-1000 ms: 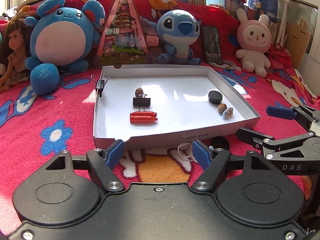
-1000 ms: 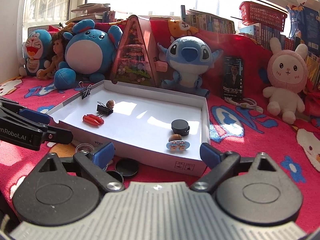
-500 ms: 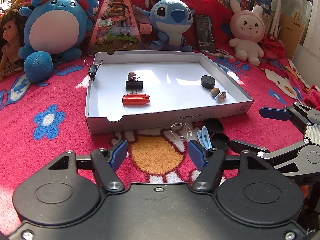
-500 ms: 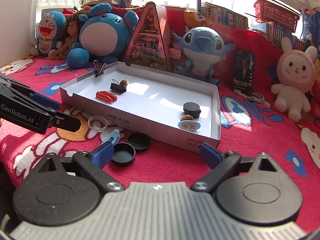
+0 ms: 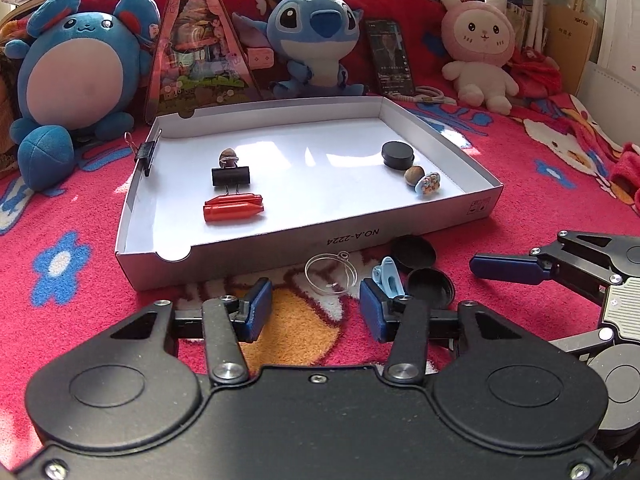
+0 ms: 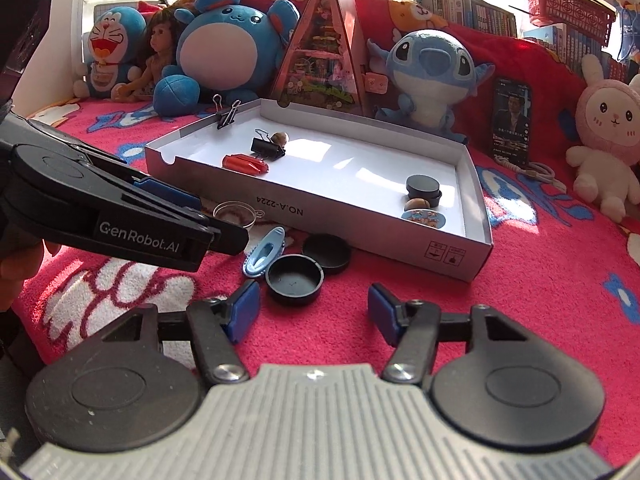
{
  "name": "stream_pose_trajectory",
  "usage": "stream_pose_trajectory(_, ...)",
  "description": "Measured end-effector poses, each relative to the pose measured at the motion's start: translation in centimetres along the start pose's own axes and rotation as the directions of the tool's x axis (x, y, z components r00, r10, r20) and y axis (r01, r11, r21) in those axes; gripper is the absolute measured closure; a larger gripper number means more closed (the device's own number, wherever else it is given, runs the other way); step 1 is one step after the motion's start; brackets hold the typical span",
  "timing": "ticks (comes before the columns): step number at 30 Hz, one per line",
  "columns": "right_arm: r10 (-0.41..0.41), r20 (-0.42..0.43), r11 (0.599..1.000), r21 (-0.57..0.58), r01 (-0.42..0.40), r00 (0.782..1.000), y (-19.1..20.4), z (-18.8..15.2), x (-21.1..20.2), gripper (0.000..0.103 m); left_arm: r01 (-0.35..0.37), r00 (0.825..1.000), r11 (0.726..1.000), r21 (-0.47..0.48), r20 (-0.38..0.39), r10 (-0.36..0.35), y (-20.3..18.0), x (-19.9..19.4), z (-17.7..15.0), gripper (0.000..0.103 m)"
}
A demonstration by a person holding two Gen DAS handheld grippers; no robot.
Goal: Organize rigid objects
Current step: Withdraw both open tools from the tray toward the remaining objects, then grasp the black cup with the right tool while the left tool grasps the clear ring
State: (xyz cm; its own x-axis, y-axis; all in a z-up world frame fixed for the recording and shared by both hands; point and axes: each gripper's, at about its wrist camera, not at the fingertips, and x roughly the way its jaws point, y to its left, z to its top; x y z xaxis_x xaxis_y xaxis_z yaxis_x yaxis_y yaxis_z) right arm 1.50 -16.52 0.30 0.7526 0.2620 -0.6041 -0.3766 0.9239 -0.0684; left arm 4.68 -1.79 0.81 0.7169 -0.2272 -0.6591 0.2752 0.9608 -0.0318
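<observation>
A white cardboard tray [image 5: 280,236] [image 6: 360,236] lies on the red blanket. In it are red cartridges [image 5: 233,208], a black binder clip [image 5: 231,176], a nut [image 5: 229,156], a black cap [image 5: 397,155], another nut [image 5: 414,175] and a patterned badge [image 5: 428,183]. In front of the tray lie a clear ring dish [image 5: 330,274], a light blue clip [image 5: 387,276] [image 6: 264,254] and two black caps [image 5: 430,285] [image 6: 294,279] [image 6: 327,253]. My left gripper [image 5: 316,312] is open just short of the clear dish. My right gripper [image 6: 314,312] is open just short of the nearer black cap.
Plush toys stand behind the tray: a blue round one [image 5: 72,76], Stitch [image 5: 316,36], a pink rabbit [image 5: 480,48]. A triangular picture box [image 5: 196,44] and a phone [image 5: 390,56] lean there too. A binder clip [image 5: 146,152] grips the tray's left wall.
Both grippers have pulled back and down from the tray, so the dish, blue clip and black caps in front of it came into view. Both stayed open.
</observation>
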Motion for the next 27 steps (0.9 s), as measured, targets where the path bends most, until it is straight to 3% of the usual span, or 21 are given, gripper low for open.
stream_pose_trajectory(7,0.002,0.003,1.000,0.018,-0.002,1.000,0.3,0.1,0.6,0.050,-0.008,1.000,1.000,0.026,0.015,0.008,-0.7,0.7,0.3,0.065)
stream_pose_trajectory(9,-0.005,0.010,1.000,0.013,0.005,1.000,0.6,0.1,0.6,0.056,-0.004,1.000,1.000,0.018,0.012,0.004,-0.7,1.0,0.3,0.075)
stream_pose_trajectory(12,-0.009,0.019,1.000,0.001,0.009,1.000,1.0,0.1,0.5,0.065,-0.007,1.000,1.000,0.011,0.015,0.007,-0.8,0.9,0.4,0.076)
stream_pose_trajectory(27,-0.043,0.028,0.998,0.041,0.042,0.999,-0.6,1.4,-1.3,0.065,0.014,0.998,1.000,-0.021,0.067,-0.013,1.0,-2.3,2.4,0.076)
